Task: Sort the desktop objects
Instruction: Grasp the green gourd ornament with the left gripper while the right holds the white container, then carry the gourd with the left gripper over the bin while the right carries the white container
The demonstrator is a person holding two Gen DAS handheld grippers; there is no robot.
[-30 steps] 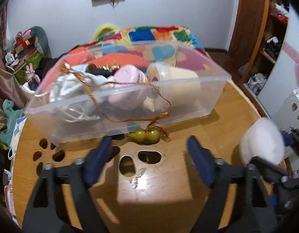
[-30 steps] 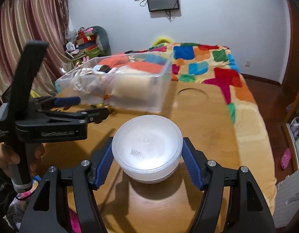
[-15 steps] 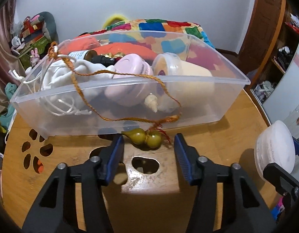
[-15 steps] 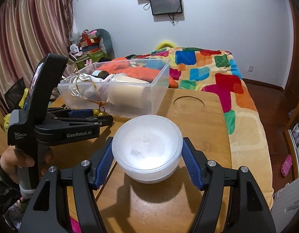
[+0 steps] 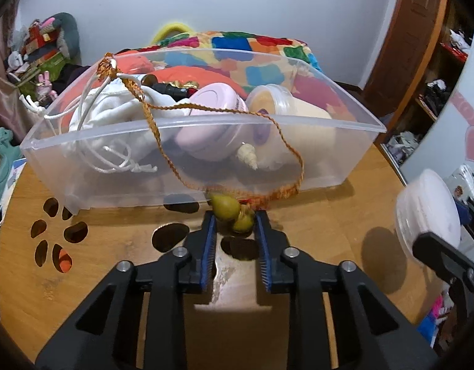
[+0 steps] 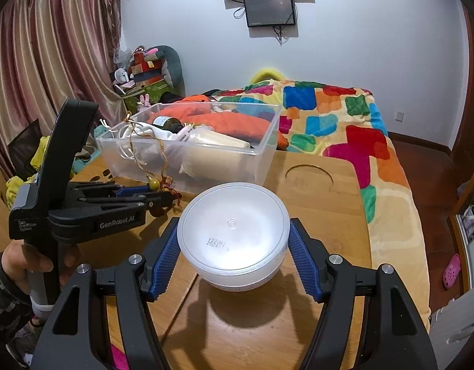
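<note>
Your left gripper sits low over the wooden table, its blue pads drawn narrow around the green gourd charm. The charm's lower bulb lies between the fingertips and appears pinched by them, while the upper bulb pokes out toward 11 o'clock, right against the near wall of the clear plastic bin. From the charm an orange braided cord climbs the bin's front wall and loops over the rim toward 10 o'clock, where it ends in a knot at the bin's far left corner.

Inside the bin, going from 9 to 3 o'clock, you have a white drawstring bag, a pink round case tipped on its side, a small cream shell just below it, and a cream jar lying on its side. A dark bottle lies behind them toward 12 o'clock. Flower-shaped cutouts pierce the table at 9 o'clock from your left gripper.

At 3 o'clock, your right gripper is spread wide and clamped on the white round container, one blue pad against each side of it. The container is held bottom toward the camera, showing printed code. The bin stands at 11 o'clock beyond it, and a round recess in the tabletop lies at 1 o'clock.
</note>
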